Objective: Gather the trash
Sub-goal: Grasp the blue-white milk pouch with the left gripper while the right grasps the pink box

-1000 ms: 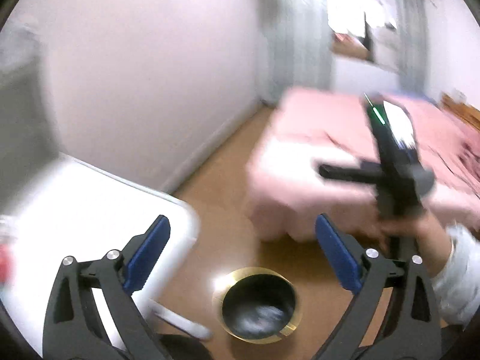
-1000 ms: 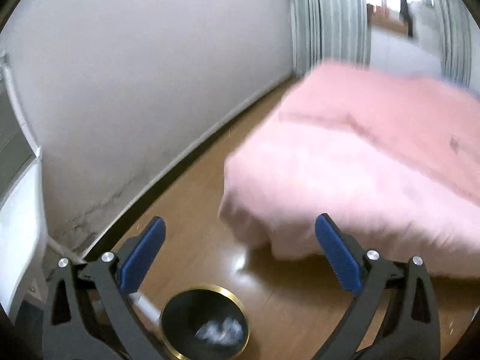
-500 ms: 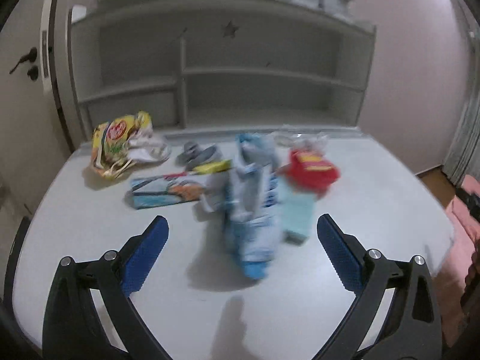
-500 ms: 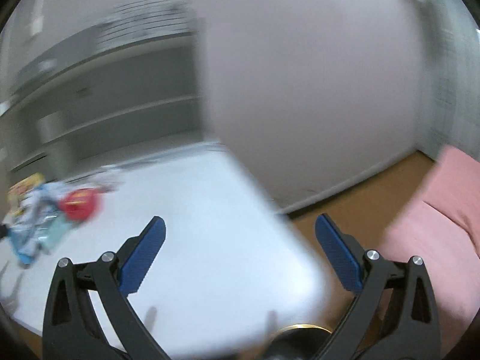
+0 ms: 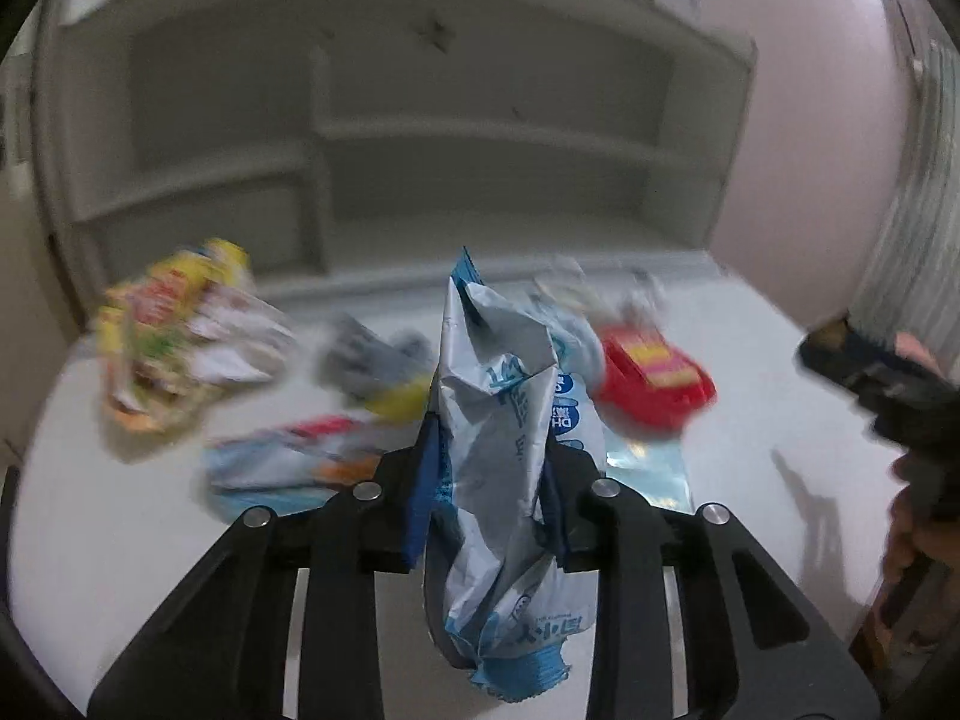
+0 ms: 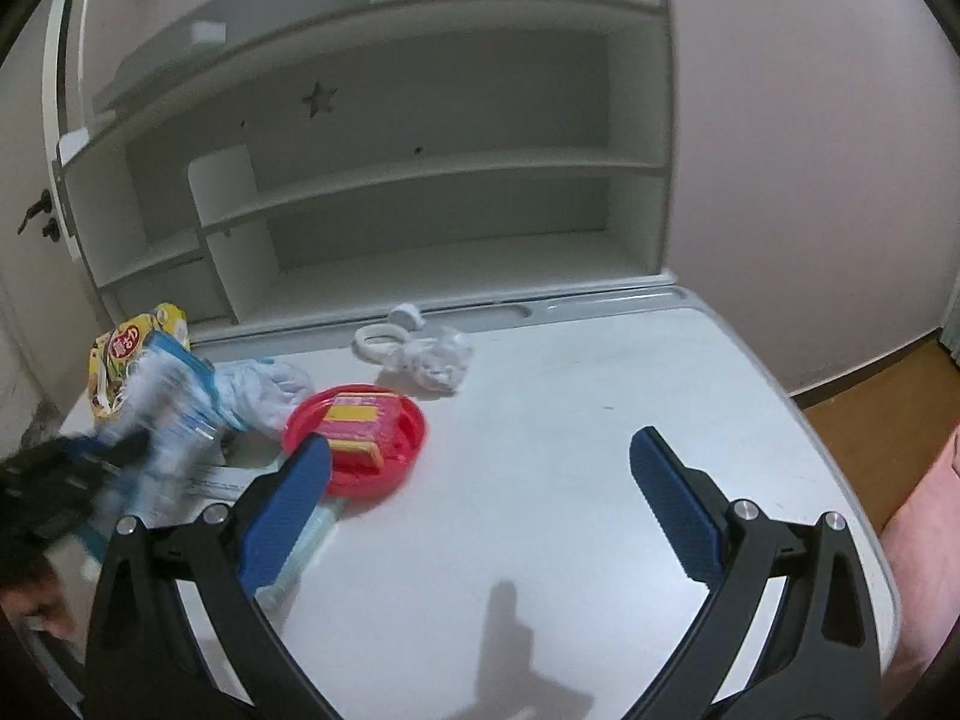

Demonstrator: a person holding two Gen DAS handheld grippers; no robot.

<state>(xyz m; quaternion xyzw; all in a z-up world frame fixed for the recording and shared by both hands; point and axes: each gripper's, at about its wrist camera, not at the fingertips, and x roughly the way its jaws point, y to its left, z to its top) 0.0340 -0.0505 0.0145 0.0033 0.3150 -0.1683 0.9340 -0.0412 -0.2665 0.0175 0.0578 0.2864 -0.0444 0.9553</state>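
Note:
My left gripper (image 5: 489,480) is shut on a crumpled blue and white snack bag (image 5: 510,480), held above the white desk (image 5: 750,432). Other trash lies on the desk: a red lid with a red wrapper (image 5: 654,384), a yellow wrapper (image 5: 162,330), a long blue wrapper (image 5: 288,468). In the right wrist view my right gripper (image 6: 480,498) is open and empty over the desk (image 6: 570,468), right of the red lid (image 6: 360,438). A clear crumpled plastic (image 6: 432,360) lies behind it. The left gripper with the bag (image 6: 162,420) shows blurred at the left.
A white shelf unit (image 6: 420,180) stands at the back of the desk. A white ring-shaped item (image 6: 378,339) lies near it. Wooden floor (image 6: 870,420) and a pink bed edge (image 6: 924,540) are to the right. A door (image 6: 24,228) is at far left.
Both grippers swung from the floor bin and bed round to the desk. My left gripper was open half a second ago and has closed on the blue and white bag and lifted it.

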